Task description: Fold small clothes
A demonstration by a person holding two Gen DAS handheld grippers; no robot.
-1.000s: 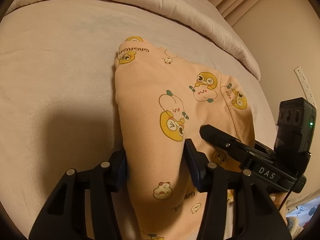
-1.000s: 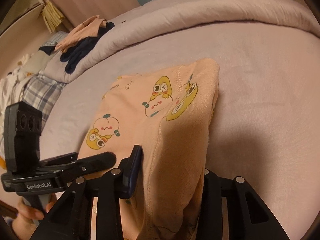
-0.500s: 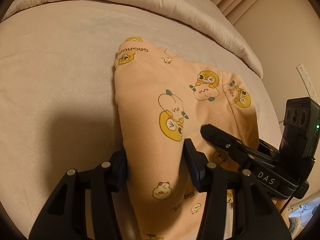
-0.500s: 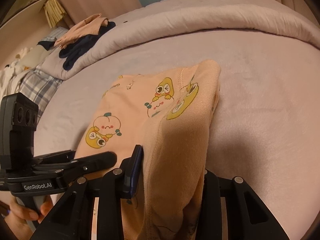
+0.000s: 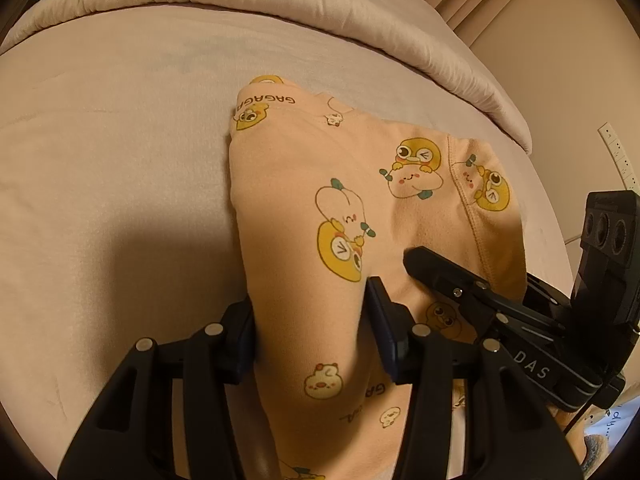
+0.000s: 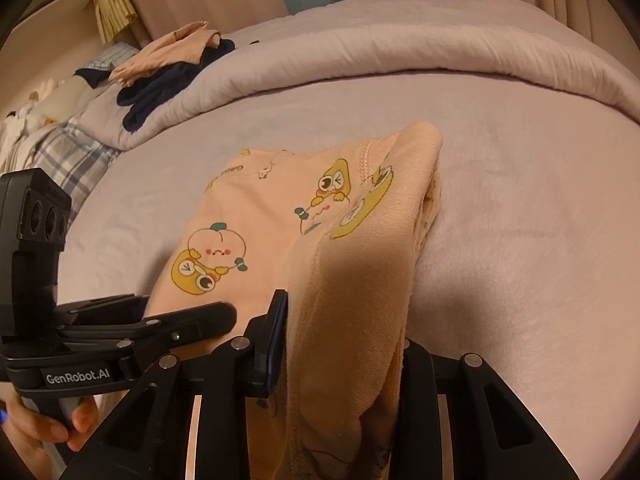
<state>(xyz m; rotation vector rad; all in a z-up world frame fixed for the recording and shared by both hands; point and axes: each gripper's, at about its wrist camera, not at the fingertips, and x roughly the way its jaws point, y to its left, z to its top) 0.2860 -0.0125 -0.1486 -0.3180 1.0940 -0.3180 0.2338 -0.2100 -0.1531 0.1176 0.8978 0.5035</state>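
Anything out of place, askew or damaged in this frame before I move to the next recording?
Nothing damaged or spilled. The peach printed garment is bunched between the fingers of both the left gripper and the right gripper, its far end resting on the bed. A loose clothes pile sits on the rolled duvet, unfolded.

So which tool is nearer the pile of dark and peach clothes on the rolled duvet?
Left. The clothes pile lies far back on the left side; the left tool grips the peach garment on that side, while the right tool holds its opposite edge.
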